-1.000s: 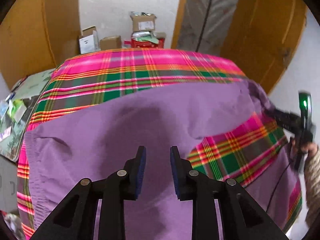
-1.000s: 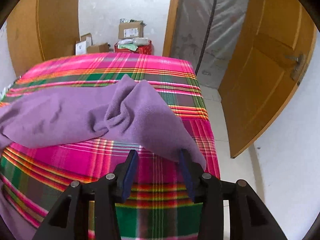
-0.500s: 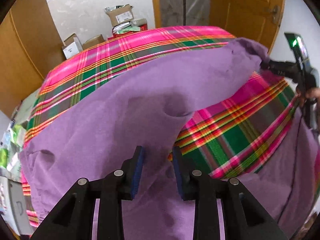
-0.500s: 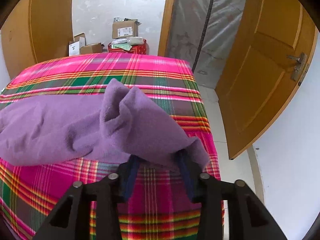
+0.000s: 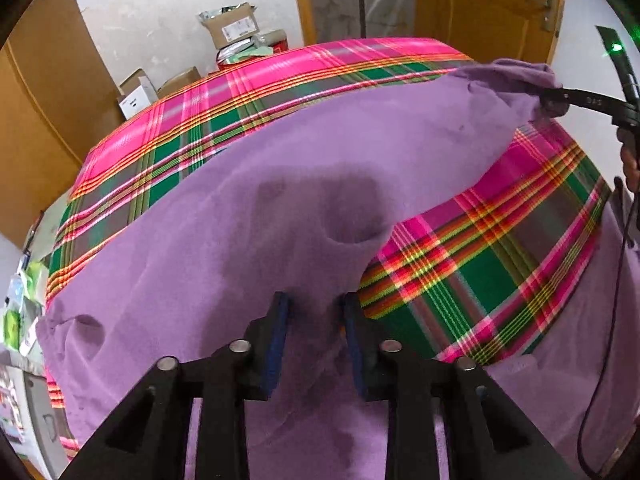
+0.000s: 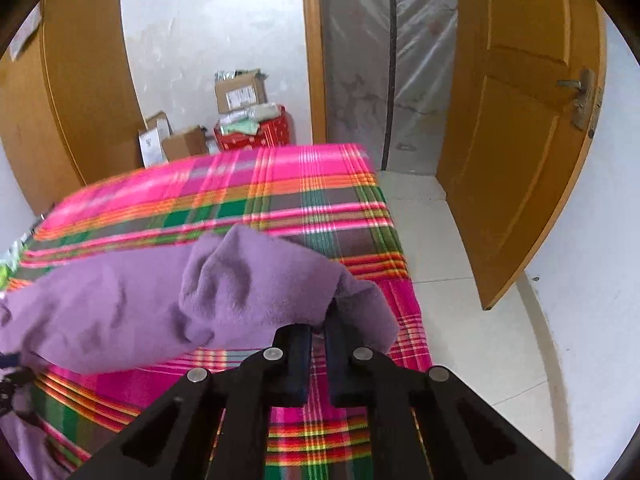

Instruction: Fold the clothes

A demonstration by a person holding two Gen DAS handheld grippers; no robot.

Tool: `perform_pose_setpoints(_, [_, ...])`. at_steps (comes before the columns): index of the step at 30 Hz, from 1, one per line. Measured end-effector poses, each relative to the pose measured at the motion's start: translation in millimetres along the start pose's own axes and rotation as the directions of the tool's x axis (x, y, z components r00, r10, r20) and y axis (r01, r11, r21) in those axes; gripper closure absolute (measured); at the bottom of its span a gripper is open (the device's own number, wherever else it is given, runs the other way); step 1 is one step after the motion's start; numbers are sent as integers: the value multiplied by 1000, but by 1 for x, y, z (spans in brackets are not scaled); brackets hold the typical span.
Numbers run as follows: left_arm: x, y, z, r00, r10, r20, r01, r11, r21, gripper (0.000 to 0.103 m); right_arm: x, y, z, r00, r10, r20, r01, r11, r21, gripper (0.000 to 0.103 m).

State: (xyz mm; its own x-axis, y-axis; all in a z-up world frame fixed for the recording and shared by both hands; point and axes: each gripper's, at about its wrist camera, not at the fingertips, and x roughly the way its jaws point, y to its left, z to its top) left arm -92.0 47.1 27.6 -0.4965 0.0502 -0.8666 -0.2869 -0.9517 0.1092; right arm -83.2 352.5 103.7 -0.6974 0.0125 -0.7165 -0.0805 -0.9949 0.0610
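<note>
The purple garment [image 5: 248, 248] lies spread over the plaid bedspread [image 5: 492, 268]. The right claw [image 6: 316, 336] has just been closing and now pinches one bunched corner, raised off the bed. The left claw [image 5: 314, 320] has been narrowing too, fabric gathered between its fingers, apparently gripped. To fold well, I would lift both held points evenly, keep the edge between them taut, and carry it across squarely.

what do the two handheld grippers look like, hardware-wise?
Both match: the left gripper and right gripper have matte black angular linkage arms with round silver pivot pins and dark blue pads on the fingers. Seen from the left wrist view, the right unit carries a green indicator light and a thin black cable hanging below it.
</note>
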Motion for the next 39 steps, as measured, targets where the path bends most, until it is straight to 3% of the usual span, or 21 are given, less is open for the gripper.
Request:
perform_pose_setpoints(3, [-2, 5, 0, 1000, -20, 8, 20, 1000, -18, 93, -18, -4, 3, 1000, 8, 28, -8, 1000, 20, 97])
perform_pose_setpoints(10, [-10, 9, 0, 998, -52, 43, 53, 998, -29, 93, -53, -12, 12, 996, 28, 88, -34, 997, 69, 98])
perform_pose_setpoints(12, [-9, 5, -1, 998, -56, 40, 56, 998, -11, 81, -58, -14, 16, 995, 26, 96, -33, 996, 78, 98])
perform_pose_setpoints(14, [-5, 1, -1, 998, -52, 32, 51, 999, 9, 75, -60, -15, 18, 995, 19, 100, -28, 996, 89, 98])
perform_pose_setpoints(19, [11, -7, 2, 1000, 9, -1, -9, 999, 51, 72, -58, -18, 18, 996, 18, 85, -28, 993, 118, 98])
perform_pose_setpoints(24, [8, 5, 6, 1000, -7, 7, 6, 1000, 22, 91, -56, -27, 16, 997, 5, 78, -16, 990, 139, 98])
perform_pose_setpoints(32, [-26, 31, 6, 993, -84, 83, 90, 994, -67, 93, -58, -36, 20, 997, -5, 75, -8, 985, 170, 98])
perform_pose_setpoints(39, [-40, 43, 1, 983, -150, 107, 160, 983, -92, 93, -27, -55, 16, 998, -52, -36, 59, 965, 255, 98])
